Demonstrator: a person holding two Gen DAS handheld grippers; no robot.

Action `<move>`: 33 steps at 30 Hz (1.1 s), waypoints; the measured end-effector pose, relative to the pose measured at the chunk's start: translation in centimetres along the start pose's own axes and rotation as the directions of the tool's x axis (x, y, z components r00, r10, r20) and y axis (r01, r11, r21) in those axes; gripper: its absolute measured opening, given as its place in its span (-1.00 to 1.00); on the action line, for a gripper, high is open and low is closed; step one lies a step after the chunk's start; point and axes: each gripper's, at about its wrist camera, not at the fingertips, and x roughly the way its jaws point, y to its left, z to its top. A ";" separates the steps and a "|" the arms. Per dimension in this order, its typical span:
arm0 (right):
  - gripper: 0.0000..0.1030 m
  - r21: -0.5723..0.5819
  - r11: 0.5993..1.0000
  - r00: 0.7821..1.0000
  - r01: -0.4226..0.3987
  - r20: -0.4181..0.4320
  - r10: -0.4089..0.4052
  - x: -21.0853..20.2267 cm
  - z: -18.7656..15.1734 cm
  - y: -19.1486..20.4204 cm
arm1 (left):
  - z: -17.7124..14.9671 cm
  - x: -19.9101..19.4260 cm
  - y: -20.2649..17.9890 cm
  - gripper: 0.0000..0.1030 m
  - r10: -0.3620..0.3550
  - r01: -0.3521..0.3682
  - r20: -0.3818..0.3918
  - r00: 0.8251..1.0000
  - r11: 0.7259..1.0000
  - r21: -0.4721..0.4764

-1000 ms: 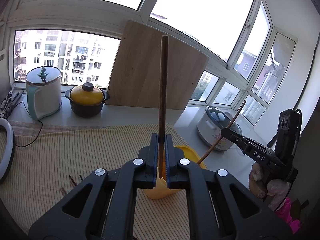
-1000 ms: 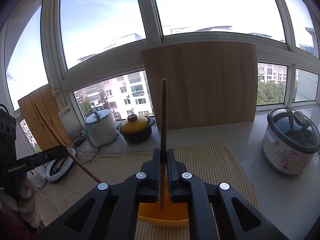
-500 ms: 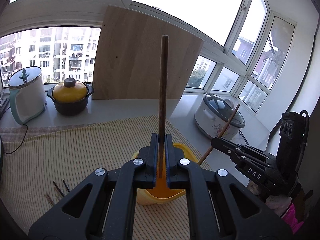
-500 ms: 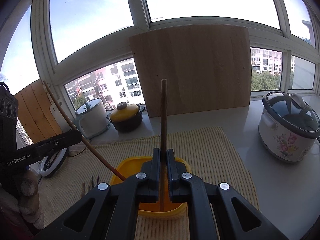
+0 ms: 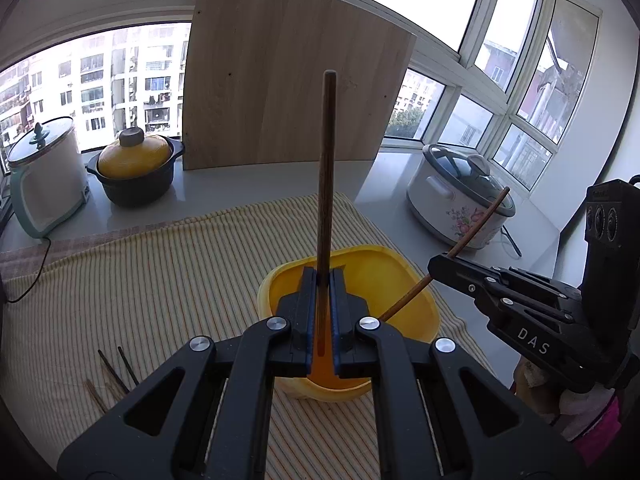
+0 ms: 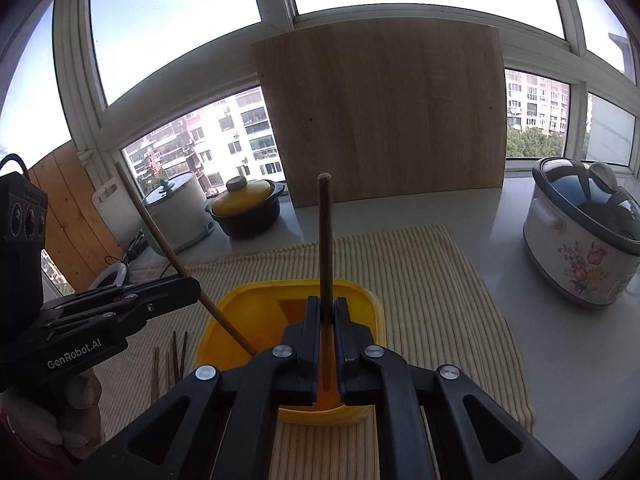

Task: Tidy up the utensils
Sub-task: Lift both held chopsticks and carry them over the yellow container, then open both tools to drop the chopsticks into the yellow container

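Note:
A yellow plastic tub (image 5: pixel 404 280) (image 6: pixel 372 304) stands on a striped cloth. My left gripper (image 5: pixel 322 280) is shut on a brown chopstick (image 5: pixel 326 168), held upright over the tub. My right gripper (image 6: pixel 327 308) is shut on another brown chopstick (image 6: pixel 325 232), also upright over the tub. Each gripper shows in the other's view: the right one (image 5: pixel 436 266) with its chopstick (image 5: pixel 476 226) slanting into the tub, the left one (image 6: pixel 192 284) with its chopstick (image 6: pixel 160 224) slanting in too. Several loose chopsticks (image 5: pixel 116 372) (image 6: pixel 174 356) lie on the cloth left of the tub.
On the sill stand a wooden board (image 5: pixel 288 92) (image 6: pixel 380 112), a black pot with a yellow lid (image 5: pixel 134 168) (image 6: pixel 244 208), a white kettle (image 5: pixel 44 184) (image 6: pixel 176 208) and a flowered rice cooker (image 5: pixel 460 196) (image 6: pixel 584 232). A cable (image 5: pixel 36 272) lies at the left.
Both grippers have tilted and come down over the yellow tub, each still holding its chopstick. The lower chopstick ends now reach into the tub.

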 end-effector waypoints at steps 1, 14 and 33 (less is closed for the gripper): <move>-0.92 0.002 1.000 1.000 0.001 -0.004 -0.001 0.2 0.0 -0.1 | -0.1 0.1 0.1 -0.92 0.000 0.000 -0.003 1.000 1.000 -0.001; -0.57 0.000 1.000 1.000 0.013 -0.007 -0.013 -0.1 -0.5 0.0 | -0.4 -0.6 0.5 -0.92 -0.019 0.019 -0.013 1.000 1.000 -0.016; -0.34 -0.058 0.998 0.998 0.012 0.056 -0.009 -2.7 -0.6 3.6 | -1.3 -5.7 4.0 -0.87 -0.027 0.031 0.055 0.998 0.997 -0.068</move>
